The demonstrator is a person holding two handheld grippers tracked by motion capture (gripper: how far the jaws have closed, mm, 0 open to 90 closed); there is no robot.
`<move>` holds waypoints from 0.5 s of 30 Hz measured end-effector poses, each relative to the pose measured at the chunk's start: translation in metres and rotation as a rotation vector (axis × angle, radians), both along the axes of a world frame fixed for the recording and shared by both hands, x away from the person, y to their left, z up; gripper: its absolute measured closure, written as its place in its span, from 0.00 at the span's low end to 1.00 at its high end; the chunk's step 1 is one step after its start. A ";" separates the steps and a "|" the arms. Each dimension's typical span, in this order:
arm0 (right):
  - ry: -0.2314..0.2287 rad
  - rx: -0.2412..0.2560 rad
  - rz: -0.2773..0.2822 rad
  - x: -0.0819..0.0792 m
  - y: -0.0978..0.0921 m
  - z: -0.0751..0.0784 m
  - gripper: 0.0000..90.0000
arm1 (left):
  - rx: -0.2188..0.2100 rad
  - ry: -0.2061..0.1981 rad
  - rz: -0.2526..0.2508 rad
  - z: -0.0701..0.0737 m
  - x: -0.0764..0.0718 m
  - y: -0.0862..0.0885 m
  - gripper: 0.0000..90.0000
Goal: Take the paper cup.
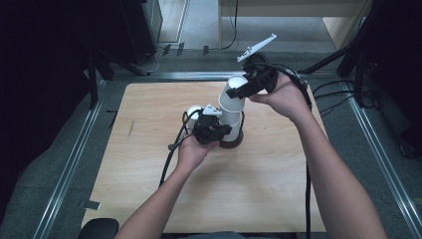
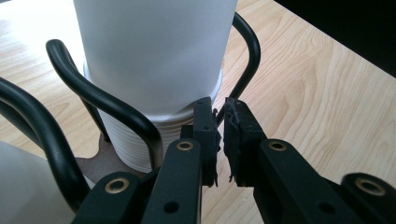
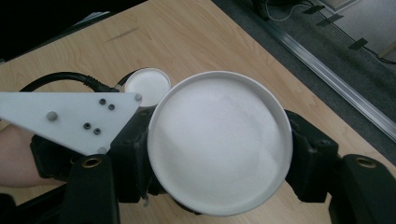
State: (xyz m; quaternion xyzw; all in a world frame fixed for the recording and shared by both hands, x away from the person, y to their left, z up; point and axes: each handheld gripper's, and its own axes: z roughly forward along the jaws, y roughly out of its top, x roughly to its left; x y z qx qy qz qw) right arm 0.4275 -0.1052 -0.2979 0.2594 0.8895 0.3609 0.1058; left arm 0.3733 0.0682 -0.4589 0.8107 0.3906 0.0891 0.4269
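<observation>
Gripping a white cup point(image 1: 233, 97) across its sides, my right gripper point(image 1: 251, 85) holds it tilted above the stack of white cups point(image 1: 231, 119) standing in a black wire holder point(image 1: 234, 140) near the middle of the wooden table point(image 1: 149, 189). From my right gripper view, the cup's round base point(image 3: 219, 140) sits clamped between both jaws. My left gripper point(image 1: 211, 130) rests low beside the stack, its jaws nearly closed with a thin gap, tips touching the rim of a lower cup point(image 2: 140, 140). Another white cup point(image 1: 195, 112) stands just behind my left gripper.
</observation>
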 end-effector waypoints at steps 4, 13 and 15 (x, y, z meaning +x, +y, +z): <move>-0.013 0.012 0.002 -0.008 -0.010 0.010 0.38 | 0.009 0.008 -0.008 0.000 0.000 0.000 0.92; -0.012 -0.041 0.034 -0.030 -0.025 0.008 0.38 | 0.012 0.026 -0.036 -0.002 0.000 0.000 0.88; -0.011 -0.035 0.039 -0.034 -0.028 0.004 0.38 | 0.001 0.031 -0.037 -0.002 0.000 0.002 0.88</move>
